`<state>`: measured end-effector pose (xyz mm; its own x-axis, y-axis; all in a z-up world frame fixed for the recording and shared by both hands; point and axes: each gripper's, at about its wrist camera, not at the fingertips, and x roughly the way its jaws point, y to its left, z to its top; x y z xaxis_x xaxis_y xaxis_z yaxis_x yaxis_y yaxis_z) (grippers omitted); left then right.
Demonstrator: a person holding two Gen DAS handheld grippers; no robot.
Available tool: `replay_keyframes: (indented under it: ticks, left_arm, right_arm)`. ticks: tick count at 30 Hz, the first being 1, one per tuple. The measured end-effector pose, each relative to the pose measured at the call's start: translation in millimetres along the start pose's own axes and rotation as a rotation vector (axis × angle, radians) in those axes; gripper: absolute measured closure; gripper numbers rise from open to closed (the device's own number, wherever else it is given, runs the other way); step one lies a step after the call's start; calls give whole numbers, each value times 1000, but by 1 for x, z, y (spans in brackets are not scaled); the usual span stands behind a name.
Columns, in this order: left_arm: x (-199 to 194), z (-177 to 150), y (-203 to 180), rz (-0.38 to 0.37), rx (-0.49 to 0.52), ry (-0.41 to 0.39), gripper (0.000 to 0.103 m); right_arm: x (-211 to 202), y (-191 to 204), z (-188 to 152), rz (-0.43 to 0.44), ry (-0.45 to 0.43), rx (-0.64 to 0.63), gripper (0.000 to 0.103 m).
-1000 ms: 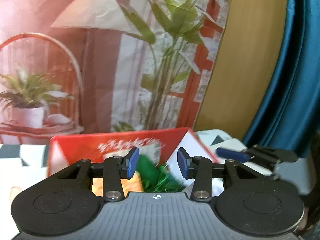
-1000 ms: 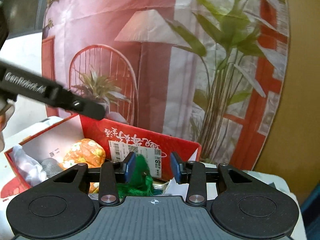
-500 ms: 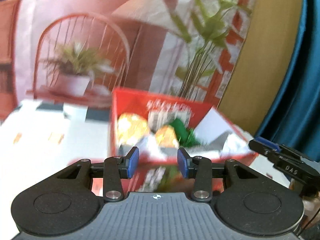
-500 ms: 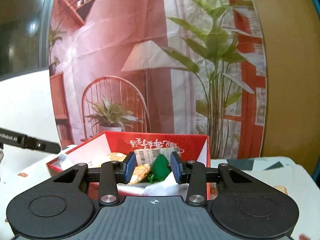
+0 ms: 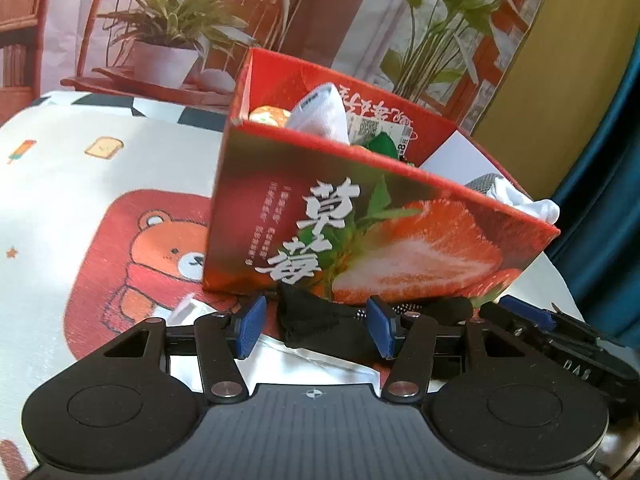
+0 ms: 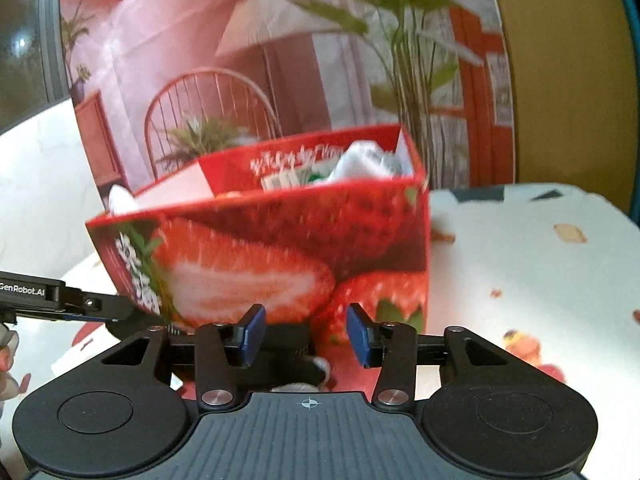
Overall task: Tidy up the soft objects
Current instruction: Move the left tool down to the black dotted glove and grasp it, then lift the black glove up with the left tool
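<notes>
A red strawberry-print box [image 5: 380,240] stands on the table with soft things in it: a rolled white sock [image 5: 320,112], an orange piece [image 5: 266,114], a green piece [image 5: 384,146] and a white cloth [image 5: 532,204]. A black soft item [image 5: 320,328] lies on a white cloth [image 5: 320,364] in front of the box. My left gripper [image 5: 316,328] is low over it, jaws opening, with the item between the pads but not squeezed. In the right wrist view, my right gripper [image 6: 306,334] faces the box [image 6: 280,248], jaws opening, over the black item [image 6: 288,344].
The tablecloth [image 5: 100,200] is white with a red bear print. A printed backdrop [image 5: 180,20] of a chair and plants hangs behind the box. A blue curtain [image 5: 608,160] hangs at the right. Each gripper shows in the other's view, the left gripper [image 6: 60,300] and the right gripper [image 5: 552,320].
Both grippers dropped from above the box's opening to table level in front of it. Both sets of jaws stand wider. The black item has come into view between the fingers.
</notes>
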<state>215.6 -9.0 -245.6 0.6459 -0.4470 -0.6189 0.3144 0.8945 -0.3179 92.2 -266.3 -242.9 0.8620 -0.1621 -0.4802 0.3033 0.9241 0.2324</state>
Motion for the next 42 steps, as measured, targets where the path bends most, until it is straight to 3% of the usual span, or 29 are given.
replay_keyframes:
  ticks: [3,8,10,13,23,36,42]
  left_arm:
    - [5,-6,1,5,1,10,45]
    - [10,-10,1,17,-2,7,47]
    - [11,-10,0,4,5,14,63]
    - [10,-13,-3,7,36,13,67]
    - [11,-21,-5,26,59,5,70]
    - [11,-27,-4,29,61,-8,70]
    - [7,-27,-11,34,84,-12,81]
  right_arm:
    - [8,9,-6,-4,18,-31,47]
    - [21,16,-15,-10,69,-48,46]
    - [23,16,-16,-12,75,-48,46]
    - [25,13,-17,-11,95,-24,46]
    - [32,8,-19,13,137,4,44]
    - [31,16,-21,71,133,-45,67]
    - [30,20,-22,108,124,-78,87]
